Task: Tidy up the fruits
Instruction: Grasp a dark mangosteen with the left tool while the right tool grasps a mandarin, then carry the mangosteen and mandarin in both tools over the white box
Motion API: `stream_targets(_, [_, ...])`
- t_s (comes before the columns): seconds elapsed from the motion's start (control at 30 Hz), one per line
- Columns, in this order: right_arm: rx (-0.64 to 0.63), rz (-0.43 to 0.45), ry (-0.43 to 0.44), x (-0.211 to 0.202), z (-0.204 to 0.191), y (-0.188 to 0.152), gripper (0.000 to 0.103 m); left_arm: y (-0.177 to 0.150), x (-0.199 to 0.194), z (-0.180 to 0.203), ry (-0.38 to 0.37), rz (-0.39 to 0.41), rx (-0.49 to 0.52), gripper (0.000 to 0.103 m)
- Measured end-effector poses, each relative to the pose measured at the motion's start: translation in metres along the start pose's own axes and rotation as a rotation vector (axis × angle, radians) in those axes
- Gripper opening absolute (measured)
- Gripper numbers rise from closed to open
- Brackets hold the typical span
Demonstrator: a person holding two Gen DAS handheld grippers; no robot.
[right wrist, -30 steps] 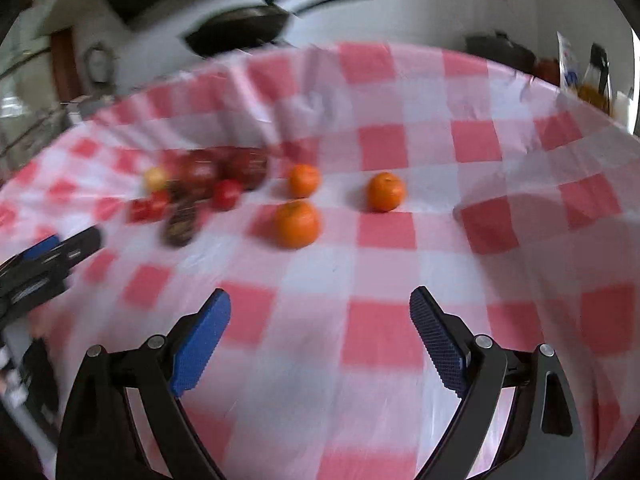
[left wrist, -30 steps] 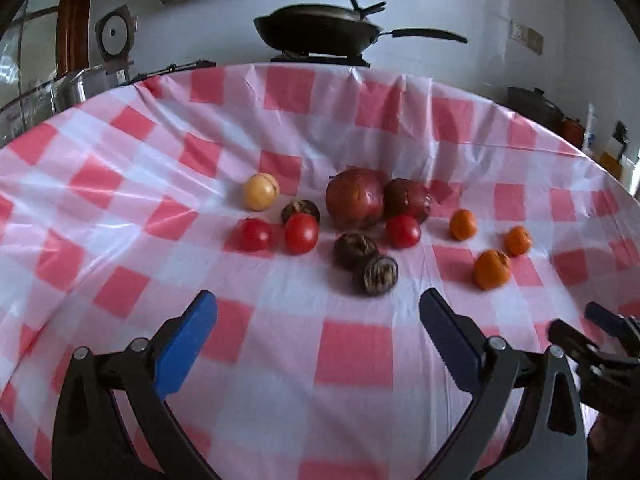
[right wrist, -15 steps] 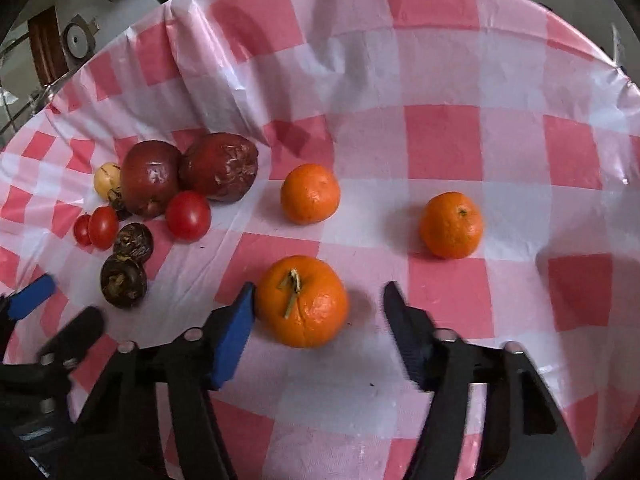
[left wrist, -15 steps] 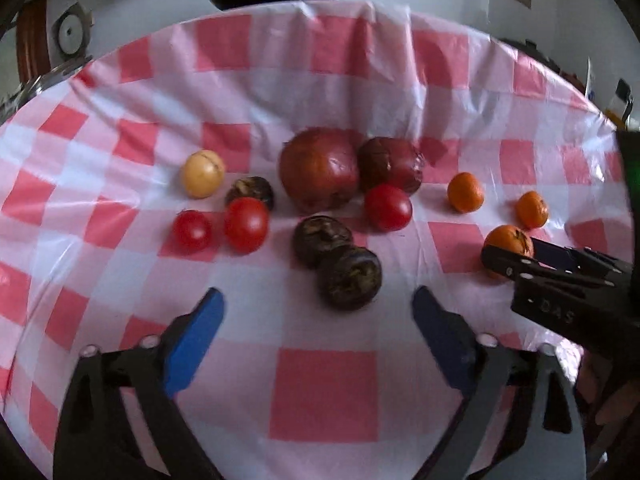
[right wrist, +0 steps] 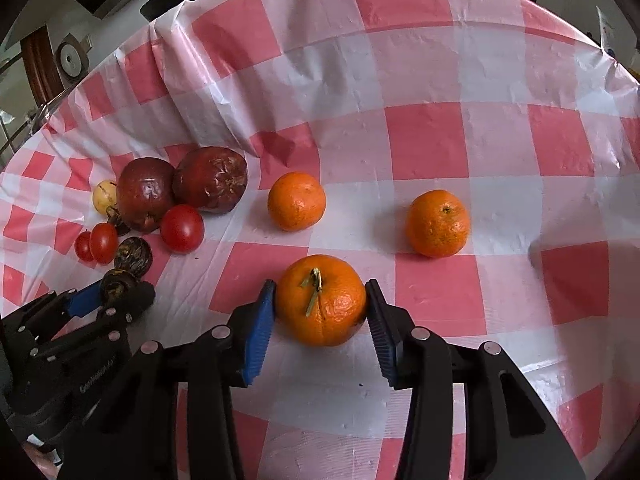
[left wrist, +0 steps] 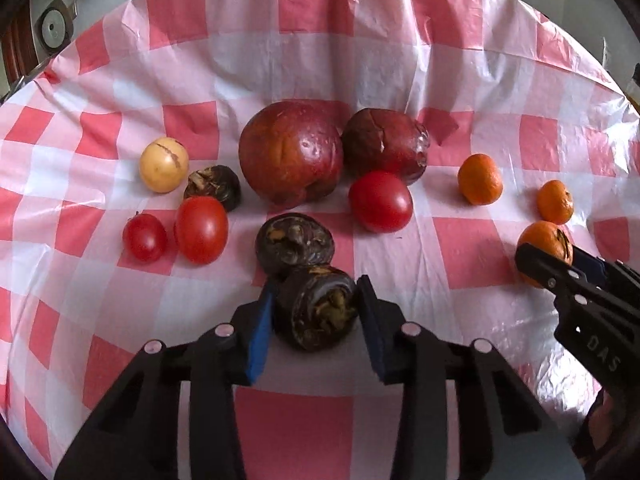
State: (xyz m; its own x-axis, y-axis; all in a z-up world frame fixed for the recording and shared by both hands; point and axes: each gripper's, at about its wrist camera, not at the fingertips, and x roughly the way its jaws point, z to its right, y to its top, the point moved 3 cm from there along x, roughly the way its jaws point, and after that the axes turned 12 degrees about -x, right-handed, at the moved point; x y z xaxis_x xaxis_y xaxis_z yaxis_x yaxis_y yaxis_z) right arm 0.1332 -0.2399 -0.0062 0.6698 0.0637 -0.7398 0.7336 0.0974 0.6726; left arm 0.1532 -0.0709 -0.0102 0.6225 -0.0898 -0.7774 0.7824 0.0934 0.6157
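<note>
On the pink-checked plastic tablecloth (right wrist: 432, 148), the left gripper (left wrist: 316, 300) was closing on a dark wrinkled round fruit (left wrist: 318, 312); the right gripper (right wrist: 320, 300), nearby, was closing on a stemmed orange mandarin (right wrist: 322, 300).

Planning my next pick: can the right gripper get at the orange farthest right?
Probably yes, once freed: the right gripper is closing on the stemmed orange, and only bare tablecloth lies before the far-right orange.

Bare checked surface (right wrist: 440, 152) lies open beyond and right of my right tongs (right wrist: 320, 308). Ahead of my left tongs (left wrist: 316, 308), a second dark fruit (left wrist: 295, 243) and the big red fruit (left wrist: 291, 153) crowd the way.
</note>
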Motion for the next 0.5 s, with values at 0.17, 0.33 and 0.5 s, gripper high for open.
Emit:
stream_targets(0.17, [0.019,0.011,-0.009,-0.005,0.003,-0.002,0.044,0.001,-0.018,-0.008,0.028,0.091,-0.010,0.039])
stream_targets(0.33, [0.029,0.013,-0.019,-0.005,0.005,-0.002,0.044,0.001,-0.035,-0.015,0.095,0.184,-0.018,0.039])
stream_targets(0.5, [0.032,0.016,-0.022,-0.005,0.005,-0.003,0.044,0.001,-0.037,-0.020,0.095,0.184,-0.025,0.039])
